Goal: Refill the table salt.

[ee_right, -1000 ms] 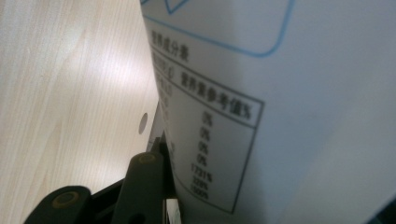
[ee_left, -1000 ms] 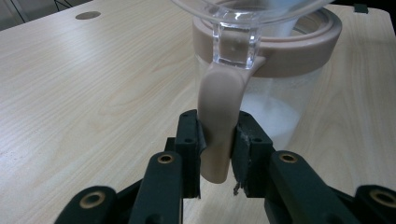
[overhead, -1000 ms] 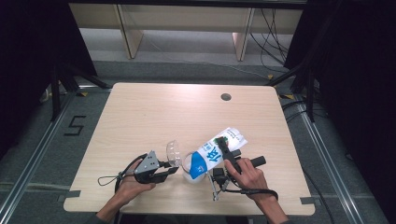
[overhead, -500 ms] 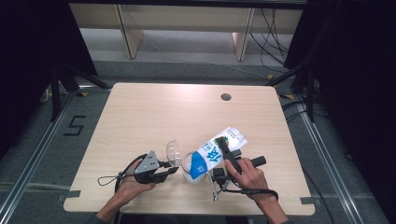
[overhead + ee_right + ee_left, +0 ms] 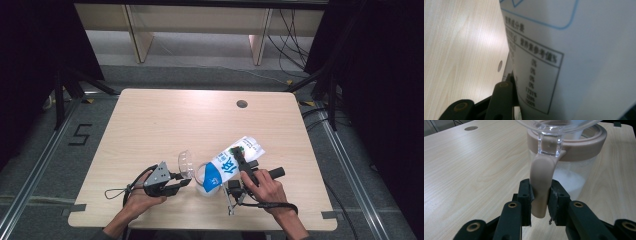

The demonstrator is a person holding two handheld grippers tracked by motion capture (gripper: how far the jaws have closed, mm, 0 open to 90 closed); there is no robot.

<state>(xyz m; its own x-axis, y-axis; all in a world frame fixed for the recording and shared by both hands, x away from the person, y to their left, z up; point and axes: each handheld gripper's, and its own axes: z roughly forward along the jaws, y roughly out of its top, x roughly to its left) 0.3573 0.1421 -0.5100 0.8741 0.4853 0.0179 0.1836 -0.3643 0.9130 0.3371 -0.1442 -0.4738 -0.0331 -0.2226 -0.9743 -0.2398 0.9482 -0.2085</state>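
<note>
Your left gripper point(image 5: 539, 205) sits near the front edge of the counter point(image 5: 150, 120), and its two black jaws are clamped on the beige handle point(image 5: 541, 185) of a clear jar point(image 5: 574, 170). In the left gripper view the handle runs up between the jaws to the jar's beige rim ring point(image 5: 584, 143), and a clear hinged lid point(image 5: 559, 125) stands tipped open above it. White powder lies in the bottom of the jar. From the high view you can see this left gripper point(image 5: 167, 184) lying nearly level in your left hand point(image 5: 137, 200), pointing toward the jar point(image 5: 200, 176) just to its right, with the open lid point(image 5: 186, 163) raised beside it.

Your right gripper point(image 5: 239, 165) is closed on a white and blue bag point(image 5: 230, 165), which you hold tilted, its blue lower end down at the jar's mouth and its upper end raised toward the far right. In the right gripper view the bag's point(image 5: 574, 57) printed white side presses against one black jaw at lower left; the other jaw is hidden behind the bag. Your right hand point(image 5: 265, 187) grips the tool just in front of the bag, with its cable looping toward the counter's front edge.

Farther off, near the counter's back edge, lies a small dark round hole point(image 5: 242, 104). Beyond the counter stand pale shelf frames point(image 5: 200, 20) on the grey floor.
</note>
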